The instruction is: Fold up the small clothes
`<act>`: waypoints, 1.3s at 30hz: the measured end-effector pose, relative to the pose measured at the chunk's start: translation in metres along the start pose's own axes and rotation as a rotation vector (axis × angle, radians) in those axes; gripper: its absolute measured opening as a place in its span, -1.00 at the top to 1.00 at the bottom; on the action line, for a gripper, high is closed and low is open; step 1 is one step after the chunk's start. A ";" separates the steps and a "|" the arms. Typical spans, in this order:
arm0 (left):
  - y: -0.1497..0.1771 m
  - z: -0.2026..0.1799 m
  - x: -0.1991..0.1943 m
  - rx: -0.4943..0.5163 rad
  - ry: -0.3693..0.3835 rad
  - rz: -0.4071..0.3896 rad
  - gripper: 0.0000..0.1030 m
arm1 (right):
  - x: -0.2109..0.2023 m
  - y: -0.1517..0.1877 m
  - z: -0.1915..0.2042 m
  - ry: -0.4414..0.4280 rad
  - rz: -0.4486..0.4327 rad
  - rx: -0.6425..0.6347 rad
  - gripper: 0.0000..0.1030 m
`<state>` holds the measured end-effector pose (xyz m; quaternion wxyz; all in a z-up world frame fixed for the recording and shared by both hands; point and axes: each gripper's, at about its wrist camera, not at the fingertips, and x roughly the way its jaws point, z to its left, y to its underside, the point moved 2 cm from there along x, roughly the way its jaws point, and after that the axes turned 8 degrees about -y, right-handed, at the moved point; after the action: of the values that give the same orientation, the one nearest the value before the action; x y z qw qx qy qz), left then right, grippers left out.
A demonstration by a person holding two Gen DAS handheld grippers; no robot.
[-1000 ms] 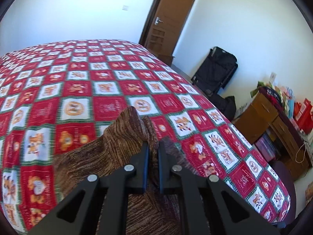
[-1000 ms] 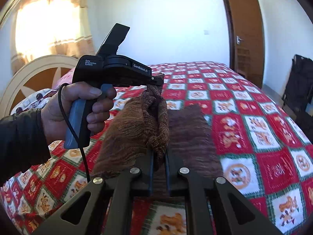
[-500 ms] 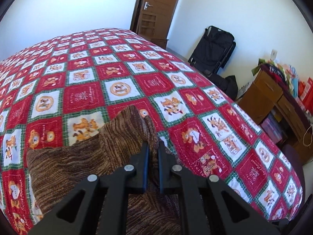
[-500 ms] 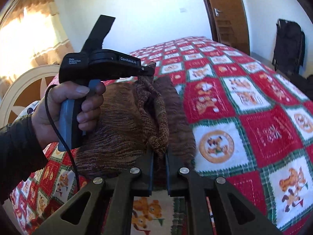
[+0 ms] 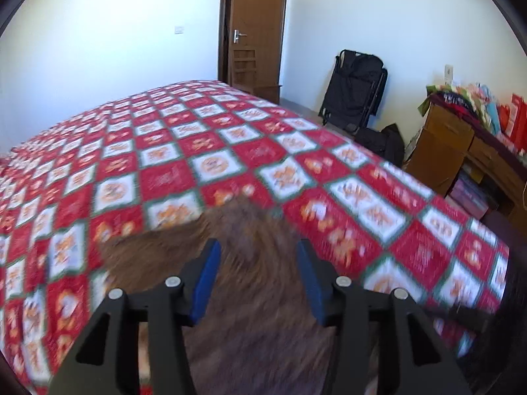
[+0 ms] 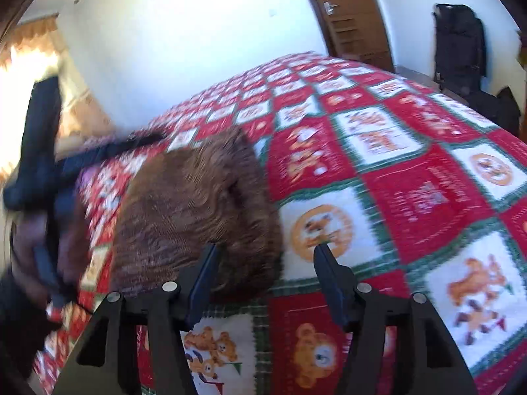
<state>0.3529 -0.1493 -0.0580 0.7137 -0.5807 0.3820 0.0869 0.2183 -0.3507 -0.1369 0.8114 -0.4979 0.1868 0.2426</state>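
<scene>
**Both claws let go of the knit**

Half a second ago each claw was pinched on a raised bunch of the brown knit; now both stand wide with nothing between the fingers. The left gripper hangs over the knit, which spreads below and past its blue pads. The right gripper has its left finger over the knit's near edge and its right finger over bare bedspread.

The knit is no longer held up in a ridge. It lies on the bedspread as a compact, rounded slab, its right edge fairly straight in the right wrist view. Both views are blurred by motion, so the layers cannot be made out.

My judgement: a fold has just been laid down and released. What is left is likely smoothing or one more fold, though the blur hides how neat the edges are.

Count:
- one knit garment, no other clothes on the bed
- two grippers, both open and empty; the left one shows as a dark smear at the left of the right wrist view, with the hand on it too blurred to read
- one bedspread
- one door
- one black folded chair against the wall
- one wooden desk piled with bright things
</scene>
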 end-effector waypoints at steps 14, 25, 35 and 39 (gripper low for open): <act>0.095 0.023 0.001 -0.076 -0.110 0.100 -0.27 | 0.085 -0.048 0.058 -0.246 0.188 -0.122 -0.18; 0.105 0.030 0.010 -0.143 -0.063 0.130 -0.42 | 0.085 -0.065 0.084 -0.189 0.190 -0.224 -0.18; 0.109 0.035 0.008 -0.174 -0.035 0.131 -0.53 | 0.173 -0.091 0.073 0.008 0.304 -0.283 -0.18; 0.110 0.038 0.008 -0.189 -0.015 0.131 -0.55 | 0.159 -0.086 0.086 0.062 0.267 -0.317 -0.18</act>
<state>0.3132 -0.0840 -0.1457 0.6512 -0.6186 0.4040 0.1734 0.4028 -0.2735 -0.1239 0.6775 -0.5973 0.2354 0.3588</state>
